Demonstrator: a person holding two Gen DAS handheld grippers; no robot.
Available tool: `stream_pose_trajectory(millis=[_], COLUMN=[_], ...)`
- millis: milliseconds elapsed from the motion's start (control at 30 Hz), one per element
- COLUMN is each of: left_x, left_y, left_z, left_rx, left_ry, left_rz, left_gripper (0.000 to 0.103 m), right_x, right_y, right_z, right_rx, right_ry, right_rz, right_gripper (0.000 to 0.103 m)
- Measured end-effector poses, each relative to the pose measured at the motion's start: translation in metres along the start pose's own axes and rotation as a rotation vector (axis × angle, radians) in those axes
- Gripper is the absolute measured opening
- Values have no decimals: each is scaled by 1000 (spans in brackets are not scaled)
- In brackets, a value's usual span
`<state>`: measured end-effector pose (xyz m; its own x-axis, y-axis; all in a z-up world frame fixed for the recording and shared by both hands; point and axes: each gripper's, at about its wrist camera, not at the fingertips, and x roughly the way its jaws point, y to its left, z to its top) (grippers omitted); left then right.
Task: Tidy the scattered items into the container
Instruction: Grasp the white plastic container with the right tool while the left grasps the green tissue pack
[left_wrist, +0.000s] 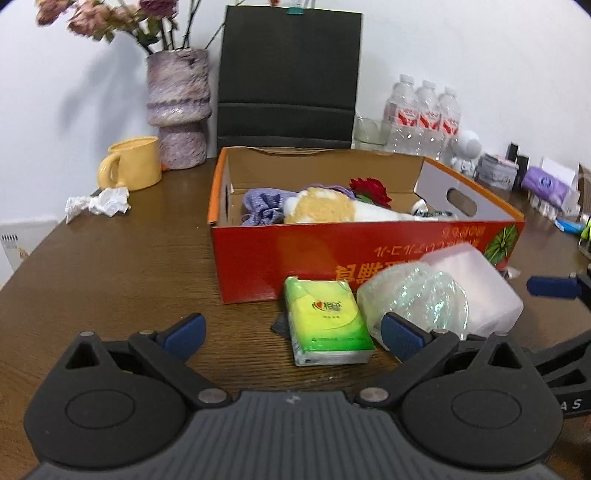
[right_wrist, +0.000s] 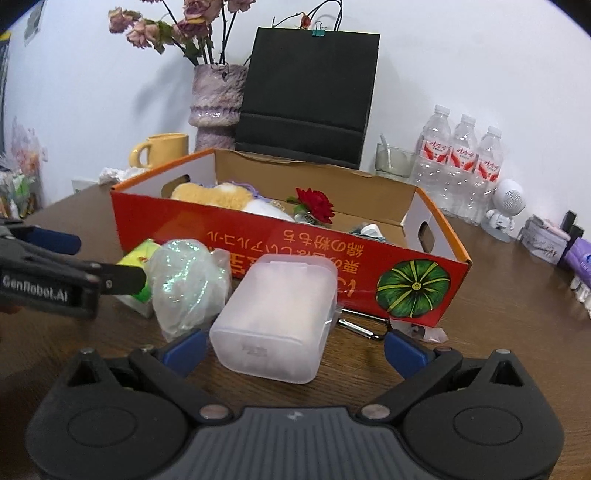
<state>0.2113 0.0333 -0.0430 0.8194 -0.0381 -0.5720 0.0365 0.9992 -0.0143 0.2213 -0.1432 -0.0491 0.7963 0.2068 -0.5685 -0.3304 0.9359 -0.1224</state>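
Observation:
A red cardboard box (left_wrist: 295, 254) (right_wrist: 258, 236) stands open on the brown table and holds a plush toy (left_wrist: 325, 208), a purple cloth (left_wrist: 264, 206) and a red flower (right_wrist: 316, 205). In front of it lie a green tissue pack (left_wrist: 327, 321), a crumpled clear plastic bag (left_wrist: 421, 295) (right_wrist: 188, 280) and a frosted plastic case (right_wrist: 277, 317) (left_wrist: 476, 291). My left gripper (left_wrist: 293, 336) is open, its blue pads either side of the tissue pack without touching it. My right gripper (right_wrist: 293, 350) is open wide, the case's near end between its pads, no contact seen.
Behind the box stand a yellow mug (left_wrist: 131, 166), a purple vase (left_wrist: 177, 110) with dried flowers, a black paper bag (left_wrist: 288, 77), a glass (right_wrist: 393, 160) and water bottles (right_wrist: 461, 162). Crumpled tissue (left_wrist: 99, 203) lies left. A metal carabiner (right_wrist: 364, 326) lies by the box front.

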Motion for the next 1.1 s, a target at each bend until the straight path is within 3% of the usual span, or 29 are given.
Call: stream_pose_trajectory(millis=[133, 200, 400, 900, 1100], left_x=[6, 9, 12, 13, 20], left_y=[-8, -9, -18, -4, -12], left_z=[-1, -1, 0, 0, -1], left_rx=[28, 31, 57, 25, 65], left_ry=[1, 3, -9, 15, 41], left_rz=[4, 9, 19, 42, 40], left_gripper=[95, 83, 74, 62, 59], right_x=[6, 9, 14, 20, 22], right_y=[8, 13, 21, 16, 17], right_z=[2, 3, 5, 6, 6], right_rx=[-19, -42, -61, -23, -16], right_ry=[-5, -14, -27, -18, -12], right_rz=[-37, -79, -135, -119, -92], right_gripper=[103, 103, 102, 99, 94])
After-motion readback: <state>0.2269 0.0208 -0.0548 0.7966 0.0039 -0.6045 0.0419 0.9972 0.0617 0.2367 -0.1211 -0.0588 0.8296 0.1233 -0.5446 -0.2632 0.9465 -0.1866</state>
